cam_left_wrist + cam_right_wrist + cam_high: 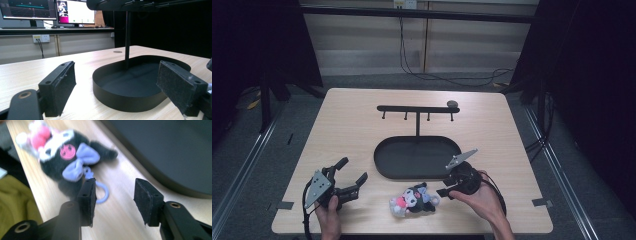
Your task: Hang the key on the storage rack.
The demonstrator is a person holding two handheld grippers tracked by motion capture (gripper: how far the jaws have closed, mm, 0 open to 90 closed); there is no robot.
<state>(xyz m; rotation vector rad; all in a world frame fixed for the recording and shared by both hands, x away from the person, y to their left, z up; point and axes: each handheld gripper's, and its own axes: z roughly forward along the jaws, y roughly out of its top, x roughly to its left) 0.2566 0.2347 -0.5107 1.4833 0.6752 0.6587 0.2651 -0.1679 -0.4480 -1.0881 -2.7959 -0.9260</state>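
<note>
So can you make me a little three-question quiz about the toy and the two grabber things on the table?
1. True or false: the plush toy lies inside the black tray.
2. Which gripper is nearer the toy: A) the left gripper or B) the right gripper?
3. Fill in the blank: the loop on the toy, seen in the right gripper view, is coloured ____.

Key:
1. False. The toy lies on the table, in front of the tray.
2. B. Its fingers are open just beside the loop.
3. Lilac.
</note>
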